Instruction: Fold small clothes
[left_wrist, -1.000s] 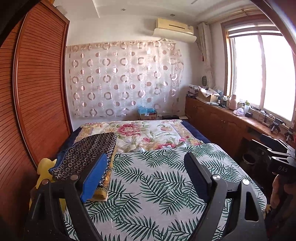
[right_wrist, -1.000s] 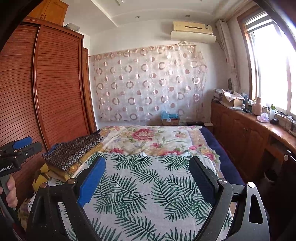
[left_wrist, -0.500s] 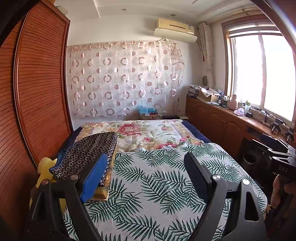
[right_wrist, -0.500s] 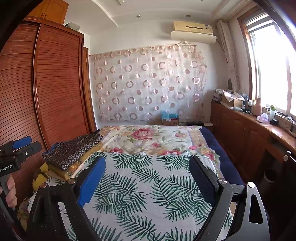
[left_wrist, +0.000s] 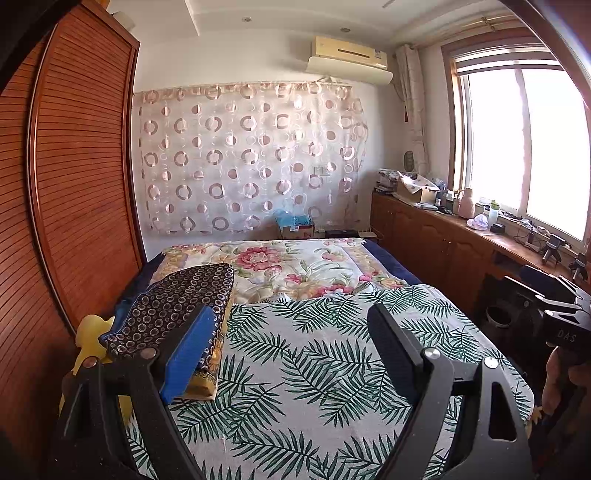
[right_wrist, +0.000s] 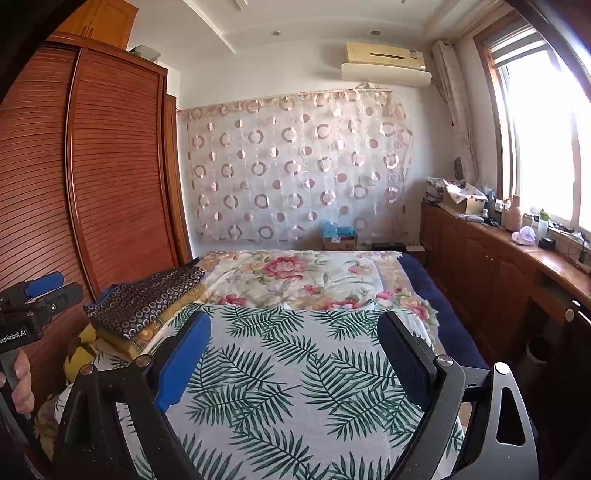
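Note:
A stack of folded clothes, a dark ring-patterned piece (left_wrist: 177, 306) on top of a yellow one, lies at the left edge of the bed; it also shows in the right wrist view (right_wrist: 147, 299). My left gripper (left_wrist: 291, 317) is open and empty, held above the palm-leaf cloth (left_wrist: 317, 354), with the stack just behind its left finger. My right gripper (right_wrist: 293, 325) is open and empty above the same cloth (right_wrist: 288, 369), the stack to its left. The left gripper's body (right_wrist: 33, 310) shows at the right wrist view's left edge.
A flowered quilt (left_wrist: 291, 266) covers the far half of the bed. A wooden wardrobe (left_wrist: 74, 184) stands close along the left. A long wooden cabinet (left_wrist: 436, 240) with clutter runs under the window on the right. A yellow soft toy (left_wrist: 92, 332) sits by the stack.
Both views have barely shifted; the grippers stay open and hover in place. Nothing on the bed has moved.

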